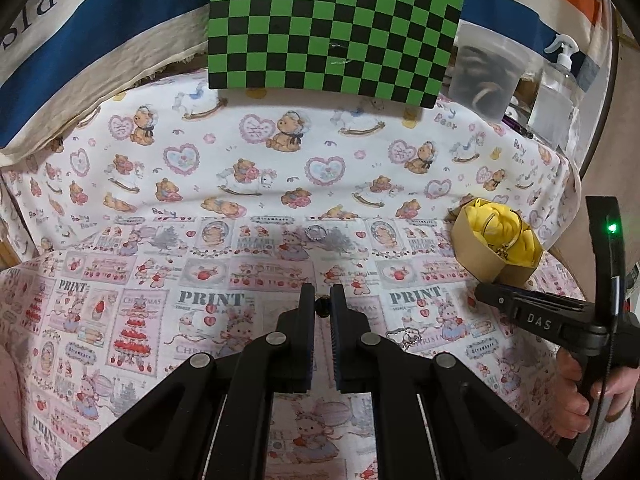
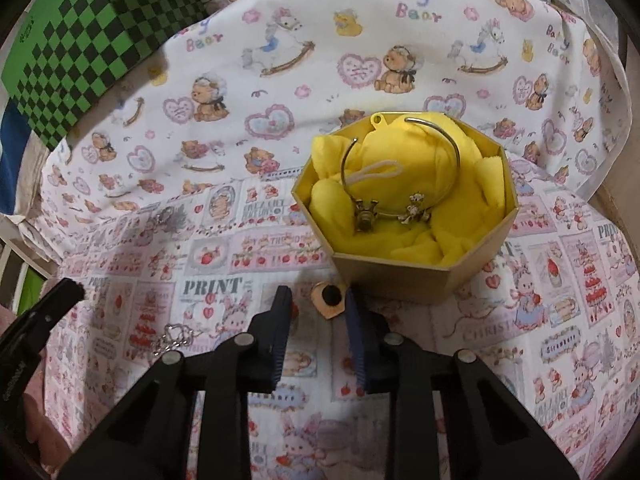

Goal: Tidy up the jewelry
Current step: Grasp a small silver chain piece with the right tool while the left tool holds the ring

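The bangle (image 2: 400,184), a thin open metal hoop with two small charms, lay inside the gold box (image 2: 400,276) on a crumpled yellow cloth (image 2: 452,208) that filled it. The box stood on the right part of the table, and from the left wrist view it sat just beyond the right gripper's tip.

Just in front of the box, on the table cover, lay a small tan piece with a dark centre (image 2: 330,299). The right gripper (image 2: 318,300) pointed down at it with its jaws a little apart and the piece between the tips. One finger looked to be against the piece, while a gap showed on the other side, so it was not yet pinched. A hand (image 1: 580,392) gripped that tool's handle at the right edge of the left wrist view.

The left gripper (image 1: 322,300) was clenched on a dark bead (image 1: 322,307), caught right at its fingertips above the cover.

A silver chain piece (image 2: 174,338) lay loose on the cover between the two tools, and a second small silver piece (image 2: 168,216) lay further back, well apart from the box.

The printed cloth (image 1: 240,152) carried bears, hearts and rocking horses. At the back stood a green and black checkerboard (image 1: 336,28), with a clear tub (image 1: 488,76) and a spray bottle (image 1: 560,80) to its right.
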Available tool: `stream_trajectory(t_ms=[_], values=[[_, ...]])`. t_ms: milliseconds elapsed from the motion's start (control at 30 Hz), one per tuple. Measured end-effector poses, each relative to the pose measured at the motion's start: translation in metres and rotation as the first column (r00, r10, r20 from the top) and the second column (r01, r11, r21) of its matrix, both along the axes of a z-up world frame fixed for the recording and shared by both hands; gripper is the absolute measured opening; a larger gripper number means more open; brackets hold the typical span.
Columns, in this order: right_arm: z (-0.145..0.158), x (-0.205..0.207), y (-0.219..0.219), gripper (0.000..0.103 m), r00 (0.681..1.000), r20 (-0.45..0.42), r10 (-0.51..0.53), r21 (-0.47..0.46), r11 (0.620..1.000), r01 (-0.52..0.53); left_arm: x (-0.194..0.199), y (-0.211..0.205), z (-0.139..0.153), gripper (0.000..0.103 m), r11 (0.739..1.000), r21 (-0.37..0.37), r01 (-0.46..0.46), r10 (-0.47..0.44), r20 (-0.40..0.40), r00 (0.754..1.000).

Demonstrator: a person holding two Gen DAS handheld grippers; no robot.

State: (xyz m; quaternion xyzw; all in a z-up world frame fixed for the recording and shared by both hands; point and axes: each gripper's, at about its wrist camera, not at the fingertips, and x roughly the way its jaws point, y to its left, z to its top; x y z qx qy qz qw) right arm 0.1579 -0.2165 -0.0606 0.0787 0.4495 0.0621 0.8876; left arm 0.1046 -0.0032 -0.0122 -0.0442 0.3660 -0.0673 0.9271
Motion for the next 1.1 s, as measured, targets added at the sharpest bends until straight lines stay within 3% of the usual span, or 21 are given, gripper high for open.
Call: stream_trajectory(t_ms=[200, 433, 567, 700, 1100], values=[[-0.002, 0.002, 0.009, 0.008, 1.000, 0.022, 0.012, -0.055, 0.998, -0.010, -0.002, 0.000, 0.003, 0.006, 1.000, 0.003, -0.003, 0.003, 0.010, 1.000], [0.003, -0.009, 0.008, 0.008, 0.999, 0.025, 0.045, -0.016, 0.999, -0.045, -0.005, 0.004, 0.008, 0.006, 1.000, 0.000, -0.014, 0.014, 0.029, 0.999], [0.015, -0.021, 0.010, 0.008, 0.995, 0.067, 0.073, 0.000, 0.997, -0.073, -0.008, 0.004, 0.010, 0.006, 0.999, 0.026, -0.025, 0.024, 0.057, 0.998], [0.028, -0.034, 0.013, 0.008, 0.988, 0.119, 0.095, 0.006, 0.995, -0.096, -0.011, 0.008, 0.015, 0.006, 1.000, 0.002, -0.025, 0.025, 0.068, 0.997], [0.071, -0.065, -0.011, 0.008, 0.964, 0.258, 0.069, 0.073, 0.993, -0.090, -0.043, -0.008, 0.049, 0.006, 0.998, 0.059, -0.006, -0.007, 0.218, 0.976]])
